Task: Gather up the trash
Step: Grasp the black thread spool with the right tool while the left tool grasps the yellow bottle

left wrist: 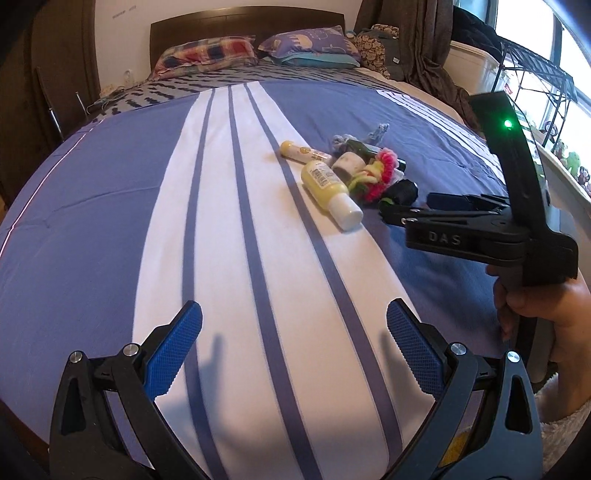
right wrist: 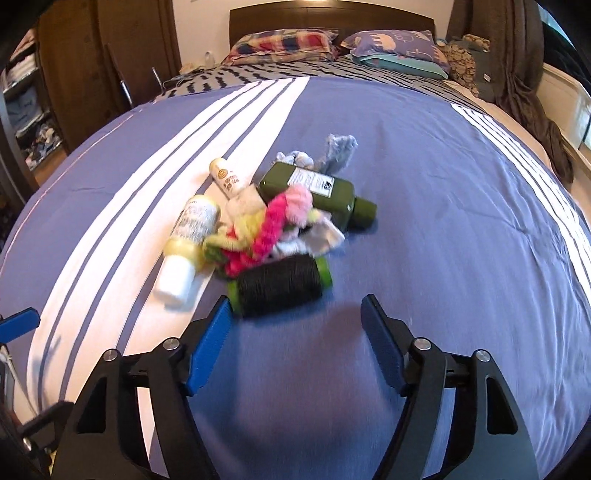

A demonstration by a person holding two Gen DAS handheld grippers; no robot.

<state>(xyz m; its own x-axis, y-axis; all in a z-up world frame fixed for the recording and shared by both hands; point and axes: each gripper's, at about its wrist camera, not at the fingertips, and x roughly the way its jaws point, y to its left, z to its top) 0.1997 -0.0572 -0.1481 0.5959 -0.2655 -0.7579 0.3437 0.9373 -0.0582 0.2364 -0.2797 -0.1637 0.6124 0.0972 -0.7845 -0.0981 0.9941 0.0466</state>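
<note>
A small pile lies on the blue-and-white bedspread. It holds a yellow bottle with a white cap, a pale tube, a dark green bottle, a black spool with green ends, pink and yellow fluffy pieces and crumpled grey cloth. My right gripper is open and empty, just short of the spool. My left gripper is open and empty over the white stripes, well short of the yellow bottle. The right gripper shows from the side in the left wrist view, at the pile's right edge.
Pillows and a dark headboard lie at the far end. A brown wardrobe stands left, with brown curtains and a window rack on the right. My hand holds the right gripper's handle.
</note>
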